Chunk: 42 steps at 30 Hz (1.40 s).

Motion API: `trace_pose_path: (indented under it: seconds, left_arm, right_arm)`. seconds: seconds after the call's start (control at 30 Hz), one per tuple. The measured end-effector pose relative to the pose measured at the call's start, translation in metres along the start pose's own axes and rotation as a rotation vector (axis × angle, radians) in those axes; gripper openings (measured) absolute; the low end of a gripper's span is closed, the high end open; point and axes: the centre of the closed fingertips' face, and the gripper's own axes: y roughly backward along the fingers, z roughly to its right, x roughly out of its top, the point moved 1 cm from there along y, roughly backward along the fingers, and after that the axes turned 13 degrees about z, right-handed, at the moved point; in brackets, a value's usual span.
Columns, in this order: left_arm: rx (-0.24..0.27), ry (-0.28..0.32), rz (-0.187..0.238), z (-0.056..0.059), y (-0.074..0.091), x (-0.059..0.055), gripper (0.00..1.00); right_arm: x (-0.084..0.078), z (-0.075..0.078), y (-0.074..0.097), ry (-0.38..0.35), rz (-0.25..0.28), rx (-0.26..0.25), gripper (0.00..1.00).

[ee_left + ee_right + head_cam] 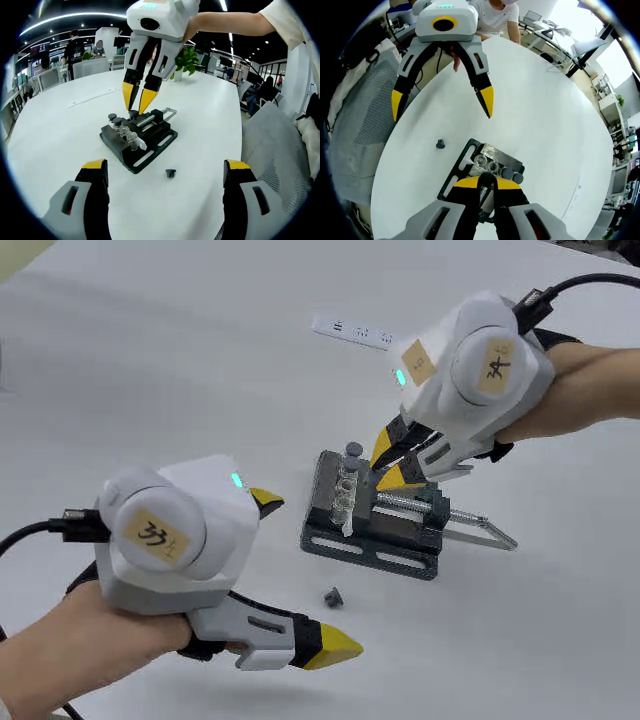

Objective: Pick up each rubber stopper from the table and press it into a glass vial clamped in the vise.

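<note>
While the left tool [303, 572] hung wide apart near a loose stopper [333, 596] on the worktop [200, 360], the right tool [386, 466] pinched a stopper [487, 176] over the vials [345, 495] in the vise [375, 535].

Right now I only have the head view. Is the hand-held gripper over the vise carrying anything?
Observer: Yes. The right gripper view shows what looks like a dark stopper pinched between the tips of the right hand-held gripper.
Operator: How many vials are open?
Observer: From above, that view shows two open vials with clear mouths, and two capped vials next to them.
Operator: Where does the left one point?
Observer: In the left gripper view, the left hand-held gripper has its jaws wide apart, and the loose stopper lies ahead, roughly midway between them.
</note>
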Motion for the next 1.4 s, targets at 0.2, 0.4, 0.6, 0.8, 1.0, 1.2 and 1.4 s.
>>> trace_pose_path:
  seconds: [0.2,0.4,0.6,0.8,1.0,1.2,1.4]
  left_arm:
    - [0.034,0.017,-0.009,-0.012,0.003,-0.004,0.99]
    - [0.045,0.032,-0.016,-0.016,0.005,-0.011,0.99]
    - [0.056,0.056,-0.014,-0.017,0.006,-0.015,0.99]
    - [0.059,0.07,-0.012,-0.017,0.007,-0.018,0.99]
    - [0.063,0.085,-0.008,-0.018,0.009,-0.02,0.99]
    - [0.066,0.099,-0.003,-0.02,0.009,-0.022,0.99]
    - [0.064,0.104,-0.003,-0.019,0.009,-0.022,0.98]
  right_arm:
    - [0.002,0.006,-0.005,0.073,-0.008,0.009,0.05]
    - [0.002,0.006,-0.011,0.113,-0.028,0.031,0.05]
    - [0.0,0.007,-0.016,0.109,-0.035,0.054,0.05]
    - [0.0,0.008,-0.019,0.109,-0.039,0.064,0.05]
    - [-0.001,0.008,-0.021,0.12,-0.055,0.074,0.05]
    - [-0.001,0.008,-0.021,0.14,-0.079,0.082,0.05]
    - [0.0,0.008,-0.021,0.142,-0.1,0.099,0.05]
